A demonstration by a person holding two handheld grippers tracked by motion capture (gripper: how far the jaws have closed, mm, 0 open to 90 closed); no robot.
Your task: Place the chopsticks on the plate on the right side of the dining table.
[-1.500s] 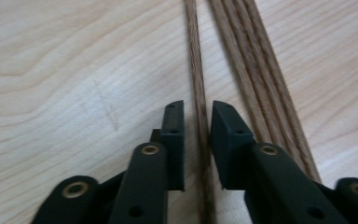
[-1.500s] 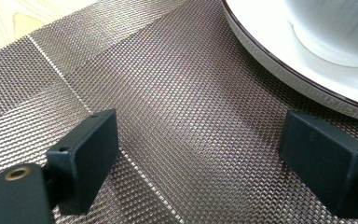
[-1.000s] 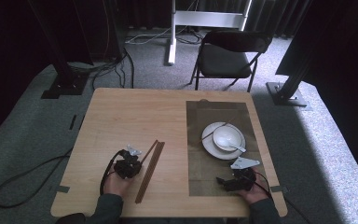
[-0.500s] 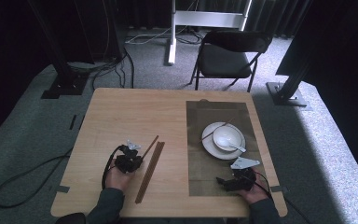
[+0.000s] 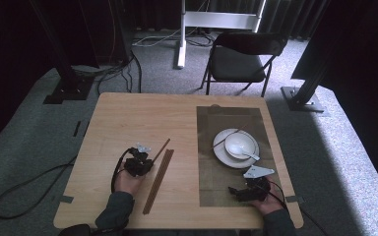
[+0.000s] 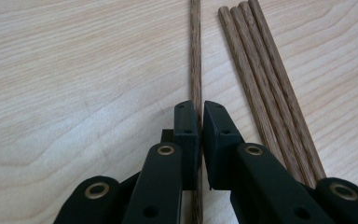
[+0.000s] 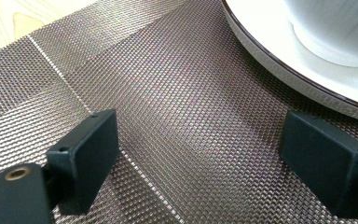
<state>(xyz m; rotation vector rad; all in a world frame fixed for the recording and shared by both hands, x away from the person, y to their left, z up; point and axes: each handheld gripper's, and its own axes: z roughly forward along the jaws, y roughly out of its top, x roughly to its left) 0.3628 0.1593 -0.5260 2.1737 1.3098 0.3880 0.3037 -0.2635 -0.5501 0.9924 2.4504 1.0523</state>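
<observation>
Left gripper (image 6: 199, 116) shifted with clamped chopstick (image 6: 196, 56), no writing legible

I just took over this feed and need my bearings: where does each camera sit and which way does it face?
High view: above the person's side, looking forward and down on the table; forearms and both tongs show.
Left gripper view: on the left tongs, looking along jaws shut on a single chopstick.
Right gripper view: on the right tongs, open over the placemat.
High and left gripper views share the chopstick.
</observation>
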